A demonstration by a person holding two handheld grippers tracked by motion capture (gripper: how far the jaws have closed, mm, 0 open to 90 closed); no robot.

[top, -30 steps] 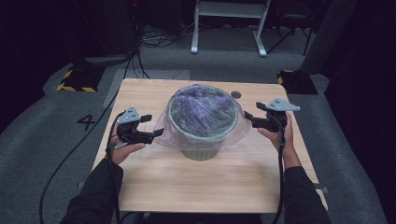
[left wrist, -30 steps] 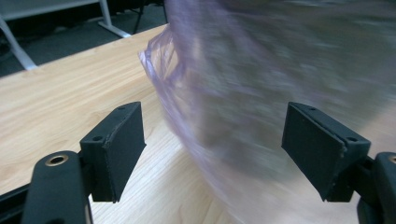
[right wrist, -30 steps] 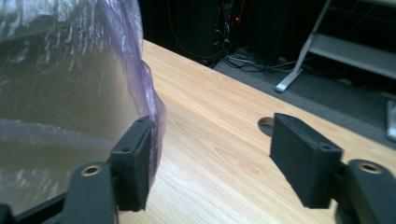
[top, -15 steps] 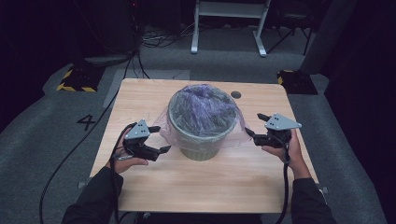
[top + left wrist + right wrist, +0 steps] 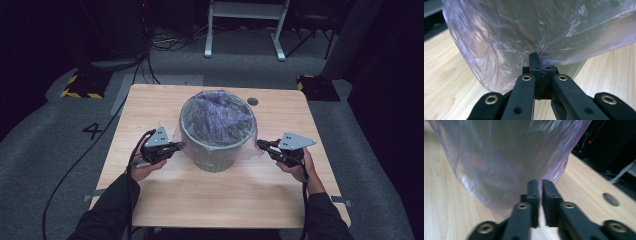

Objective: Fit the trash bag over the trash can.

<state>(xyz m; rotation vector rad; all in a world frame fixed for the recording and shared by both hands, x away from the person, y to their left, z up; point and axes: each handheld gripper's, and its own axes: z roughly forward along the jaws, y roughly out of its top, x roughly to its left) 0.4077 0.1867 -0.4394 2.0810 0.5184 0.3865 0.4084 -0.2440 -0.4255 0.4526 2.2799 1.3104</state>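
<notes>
Two grippers flank the bin point(image 5: 218, 135) mid-desk point(image 5: 165, 200), its bag point(image 5: 220, 116) skirt draped outside; left gripper point(image 5: 541, 65) is clamped on film; right gripper point(image 5: 539, 185) pinches a thinner fold, which may slip or tear if tugged.

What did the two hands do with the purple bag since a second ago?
Both tools, left and right, slid down the sides of the bin towards the person, pulling the bag edge lower. Their jaws have just been closing and now pinch the plastic. Bin and table stayed put.
</notes>
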